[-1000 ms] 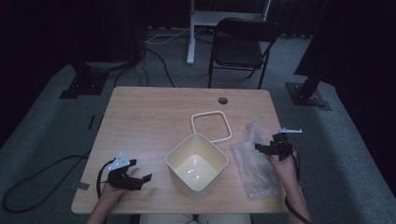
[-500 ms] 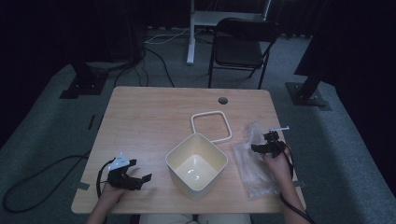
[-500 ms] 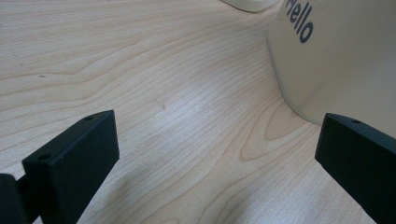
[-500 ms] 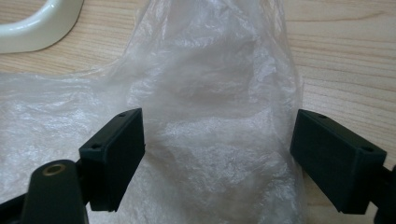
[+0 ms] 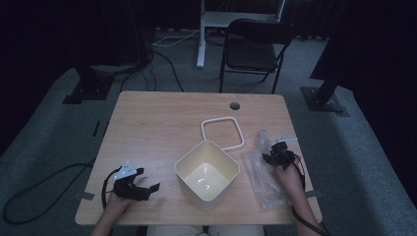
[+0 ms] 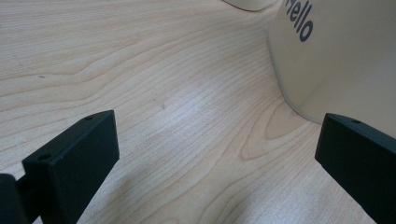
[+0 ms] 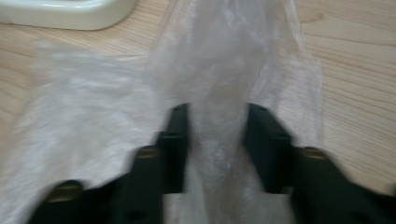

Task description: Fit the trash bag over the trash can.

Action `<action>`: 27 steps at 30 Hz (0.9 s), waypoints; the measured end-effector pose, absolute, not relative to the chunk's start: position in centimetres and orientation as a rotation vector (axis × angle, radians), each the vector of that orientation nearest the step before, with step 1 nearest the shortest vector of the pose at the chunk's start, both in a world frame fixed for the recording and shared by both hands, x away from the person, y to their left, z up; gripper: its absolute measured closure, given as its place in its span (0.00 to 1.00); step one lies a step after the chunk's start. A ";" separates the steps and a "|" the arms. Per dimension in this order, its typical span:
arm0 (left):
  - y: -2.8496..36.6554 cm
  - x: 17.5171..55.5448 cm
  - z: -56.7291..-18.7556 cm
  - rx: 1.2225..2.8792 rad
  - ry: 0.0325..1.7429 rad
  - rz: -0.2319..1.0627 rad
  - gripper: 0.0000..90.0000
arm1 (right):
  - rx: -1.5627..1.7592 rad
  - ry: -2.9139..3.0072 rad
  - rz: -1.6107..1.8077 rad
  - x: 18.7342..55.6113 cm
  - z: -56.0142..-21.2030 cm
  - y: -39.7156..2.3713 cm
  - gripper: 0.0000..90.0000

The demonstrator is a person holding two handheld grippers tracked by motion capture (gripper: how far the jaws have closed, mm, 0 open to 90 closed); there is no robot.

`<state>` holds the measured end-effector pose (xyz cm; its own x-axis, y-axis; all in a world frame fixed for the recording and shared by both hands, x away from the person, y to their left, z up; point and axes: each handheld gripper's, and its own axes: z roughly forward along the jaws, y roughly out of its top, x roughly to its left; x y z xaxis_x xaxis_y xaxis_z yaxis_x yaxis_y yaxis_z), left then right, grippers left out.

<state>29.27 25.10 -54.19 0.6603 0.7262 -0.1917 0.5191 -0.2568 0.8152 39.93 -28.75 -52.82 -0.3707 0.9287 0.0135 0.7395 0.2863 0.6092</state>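
Note:
A clear plastic bag [image 5: 265, 179] lies flat near the table's right edge. My right gripper [image 5: 273, 154] is down on its far end; in the right gripper view the jaws [image 7: 215, 121] have just been closing, and a raised fold of the bag [image 7: 219, 70] fills the gap between the pads. A cream square container [image 5: 194, 153] stands open at the table's middle, printed "Hello" on its wall [image 6: 345, 60]. My left gripper [image 5: 148, 179] rests at the front left, open [image 6: 215, 154], jaws wide over bare wood just left of the container.
A cream square lid frame [image 5: 221, 119] lies behind the container, its corner [image 7: 65, 11] just beyond the bag. The wooden table [image 5: 157, 123] has a cable hole [image 5: 234, 105] at the back. A folding chair [image 5: 255, 49] stands beyond the far edge.
My right gripper has moved left and down onto the bag's far end. The left gripper has stayed where it was.

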 end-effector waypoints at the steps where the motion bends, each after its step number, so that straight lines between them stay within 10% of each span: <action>1: 25.1 29.3 -54.2 1.930 0.975 0.273 0.00 | 1.497 2.228 0.771 39.8 -52.8 -28.6 0.86; 5: 25.1 29.3 -54.2 1.929 0.975 0.273 0.00 | 1.486 2.227 0.795 39.4 -52.9 -28.1 0.99; 27: 25.1 29.3 -54.2 1.933 0.978 0.271 0.00 | 1.441 2.019 1.154 35.7 -45.3 -30.0 1.00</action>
<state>29.33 25.08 -54.19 0.6598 0.7261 -0.1936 0.5230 -0.2587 0.8121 35.69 -29.98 -45.29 -0.3864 0.9124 0.1350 0.5794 0.1263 0.8052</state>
